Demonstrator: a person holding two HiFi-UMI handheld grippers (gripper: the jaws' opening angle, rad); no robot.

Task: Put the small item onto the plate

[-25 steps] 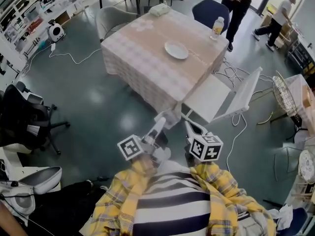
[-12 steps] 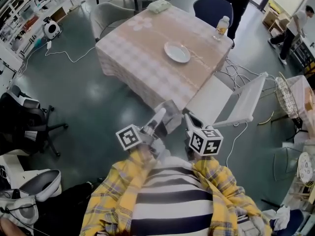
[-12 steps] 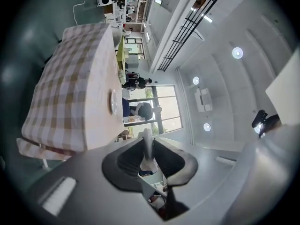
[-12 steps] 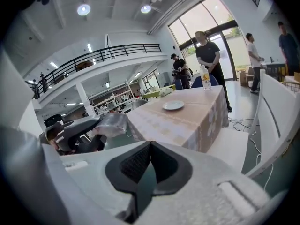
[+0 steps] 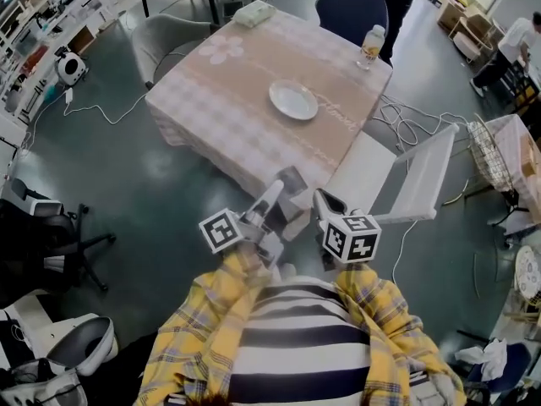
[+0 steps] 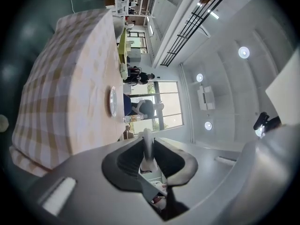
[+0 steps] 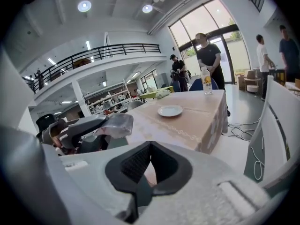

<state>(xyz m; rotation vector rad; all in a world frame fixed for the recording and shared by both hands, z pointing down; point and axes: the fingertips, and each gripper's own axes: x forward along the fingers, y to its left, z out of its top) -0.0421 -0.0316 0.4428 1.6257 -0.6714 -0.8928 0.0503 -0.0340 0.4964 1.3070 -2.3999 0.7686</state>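
Note:
A white plate (image 5: pixel 293 100) lies near the middle of the table with the checked cloth (image 5: pixel 228 83). My left gripper (image 5: pixel 279 191) is in the air short of the table's near corner, shut on a small clear plastic packet (image 5: pixel 293 200). In the left gripper view the packet (image 6: pixel 147 142) shows as a thin pale strip pinched between the pads, with the plate (image 6: pixel 112 101) far ahead. My right gripper (image 5: pixel 319 198) hangs beside it, shut and holding nothing. The right gripper view shows the packet (image 7: pixel 117 124) to the left and the plate (image 7: pixel 170 110) beyond it.
A white chair (image 5: pixel 397 176) stands at the table's near right side. On the table are a drink bottle (image 5: pixel 369 47) at the far right corner and a tissue box (image 5: pixel 254 13) at the far edge. People stand beyond the table. Cables (image 5: pixel 406 125) lie on the floor.
The table and plate have drawn nearer and lower in the head view as I move toward them. Both grippers keep their pose, the left still shut on the packet.

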